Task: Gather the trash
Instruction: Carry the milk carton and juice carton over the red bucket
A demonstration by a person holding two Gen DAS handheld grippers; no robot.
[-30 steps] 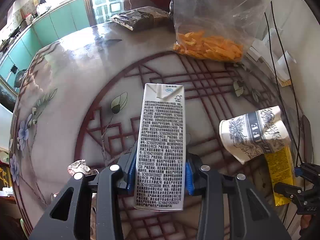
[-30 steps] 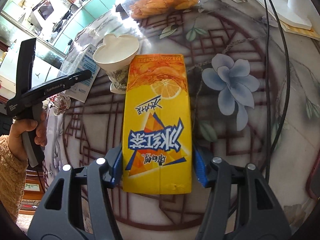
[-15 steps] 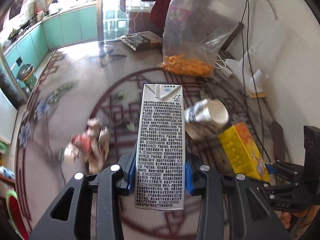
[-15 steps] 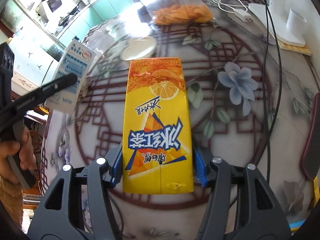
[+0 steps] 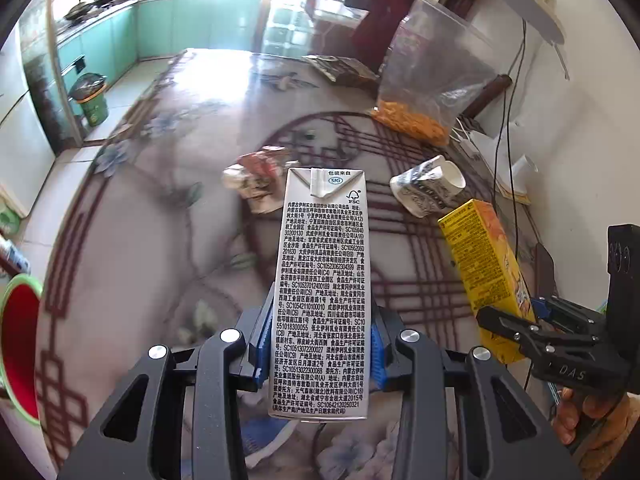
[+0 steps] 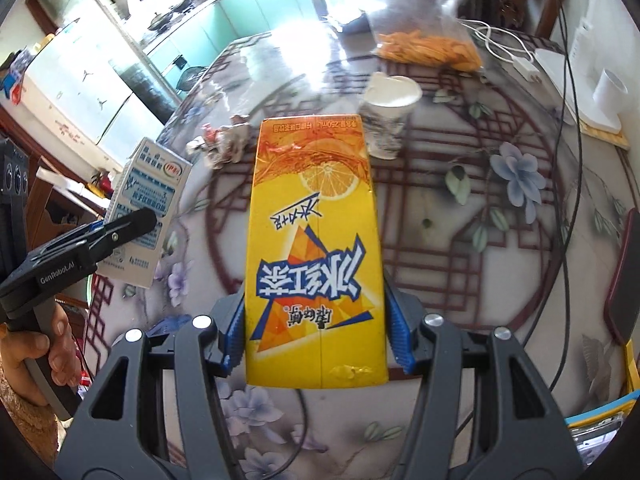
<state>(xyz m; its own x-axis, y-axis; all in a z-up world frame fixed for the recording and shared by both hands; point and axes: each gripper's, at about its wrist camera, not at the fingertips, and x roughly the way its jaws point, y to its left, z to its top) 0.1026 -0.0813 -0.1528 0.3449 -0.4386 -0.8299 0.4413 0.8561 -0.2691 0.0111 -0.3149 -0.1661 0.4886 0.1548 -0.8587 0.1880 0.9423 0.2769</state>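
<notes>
My left gripper point(image 5: 320, 344) is shut on a white milk carton point(image 5: 322, 280) and holds it above the round table point(image 5: 160, 248). My right gripper point(image 6: 316, 332) is shut on a yellow iced-tea carton point(image 6: 314, 240), also held above the table. Each carton shows in the other view: the yellow one at the right point(image 5: 486, 276), the milk carton at the left point(image 6: 146, 208). A paper cup point(image 5: 428, 190) lies on its side on the table, and a crumpled wrapper point(image 5: 258, 178) lies beyond the milk carton. Both also show in the right wrist view: cup point(image 6: 386, 120), wrapper point(image 6: 224, 142).
A clear bag of orange snacks point(image 5: 420, 92) and a dark packet point(image 5: 340, 68) sit at the table's far side. Cables point(image 6: 568, 120) and a white charger point(image 6: 524, 66) lie at the right. A red bin with a green rim point(image 5: 18, 344) stands at the left, below the table edge.
Both grippers have lifted and pulled back from the table with their cartons still held. The wrapper and the paper cup now sit farther away in both views.
</notes>
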